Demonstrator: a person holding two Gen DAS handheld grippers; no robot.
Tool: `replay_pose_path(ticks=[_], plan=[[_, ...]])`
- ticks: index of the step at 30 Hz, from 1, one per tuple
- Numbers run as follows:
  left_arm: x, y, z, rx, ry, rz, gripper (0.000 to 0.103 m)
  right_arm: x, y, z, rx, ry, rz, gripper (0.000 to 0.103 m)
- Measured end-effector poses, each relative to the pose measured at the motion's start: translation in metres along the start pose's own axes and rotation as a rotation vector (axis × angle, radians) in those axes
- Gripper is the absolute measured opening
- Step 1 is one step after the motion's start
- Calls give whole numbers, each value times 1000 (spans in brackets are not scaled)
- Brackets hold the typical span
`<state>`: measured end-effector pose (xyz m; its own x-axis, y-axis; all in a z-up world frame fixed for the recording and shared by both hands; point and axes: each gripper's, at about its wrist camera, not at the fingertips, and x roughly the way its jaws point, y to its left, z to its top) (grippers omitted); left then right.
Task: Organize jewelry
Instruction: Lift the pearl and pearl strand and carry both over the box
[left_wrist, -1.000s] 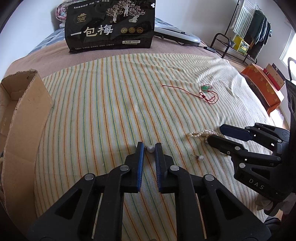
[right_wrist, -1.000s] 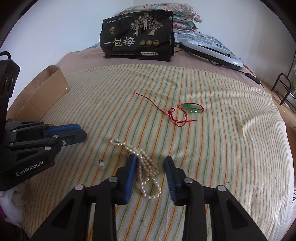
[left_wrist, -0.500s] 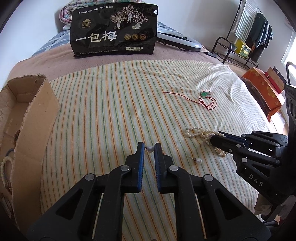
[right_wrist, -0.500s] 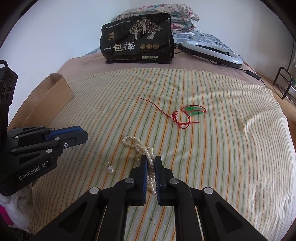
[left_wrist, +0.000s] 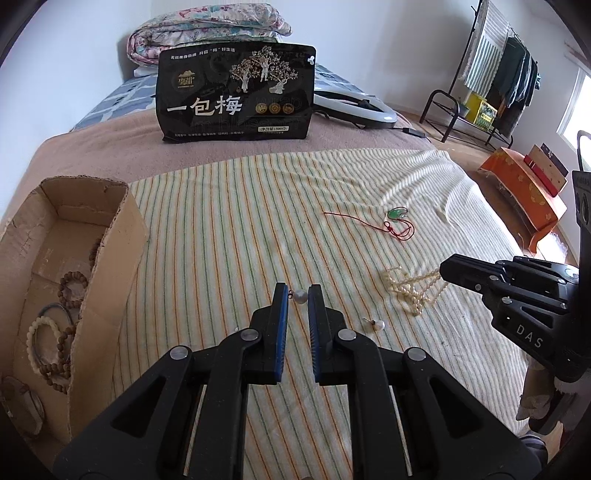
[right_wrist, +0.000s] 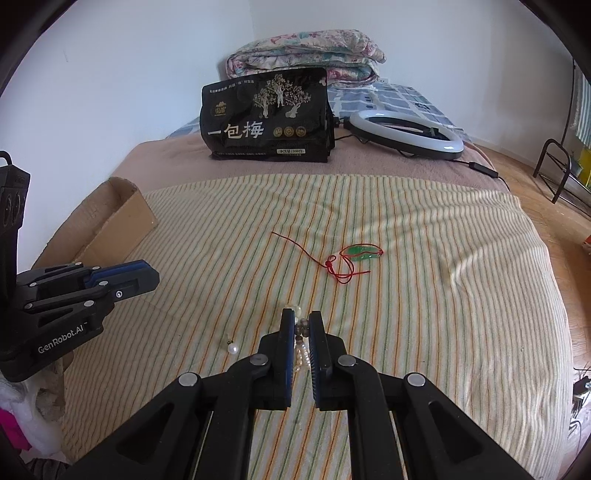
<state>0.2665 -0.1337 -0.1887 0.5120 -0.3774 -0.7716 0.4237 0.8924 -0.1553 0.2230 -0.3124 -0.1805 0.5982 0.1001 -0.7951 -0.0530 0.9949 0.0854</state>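
We see one pearl earring (left_wrist: 300, 296) pinched, its twin (left_wrist: 379, 325) loose on the towel, pearl strand (left_wrist: 413, 291) partly lifted, jade pendant (left_wrist: 398, 213) flat.

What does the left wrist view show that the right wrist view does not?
Only the left wrist view shows inside the brown cardboard box, where beaded bracelets lie, and the left gripper shut on a small white pearl earring. Only the right wrist view shows the white ring light whole. Both show the loose pearl earring on the striped cloth, the green pendant on red cord and the right gripper shut on the pearl strand.
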Motion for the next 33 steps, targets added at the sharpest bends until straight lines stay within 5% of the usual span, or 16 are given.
replay_pose_path(ticks=[18, 33], plan=[[-65, 23, 4, -27, -94, 6, 9, -60, 27, 25, -43, -89, -18, 5], [-110, 69, 0, -66, -147, 49, 9, -87, 88, 54, -109, -155, 30, 5]])
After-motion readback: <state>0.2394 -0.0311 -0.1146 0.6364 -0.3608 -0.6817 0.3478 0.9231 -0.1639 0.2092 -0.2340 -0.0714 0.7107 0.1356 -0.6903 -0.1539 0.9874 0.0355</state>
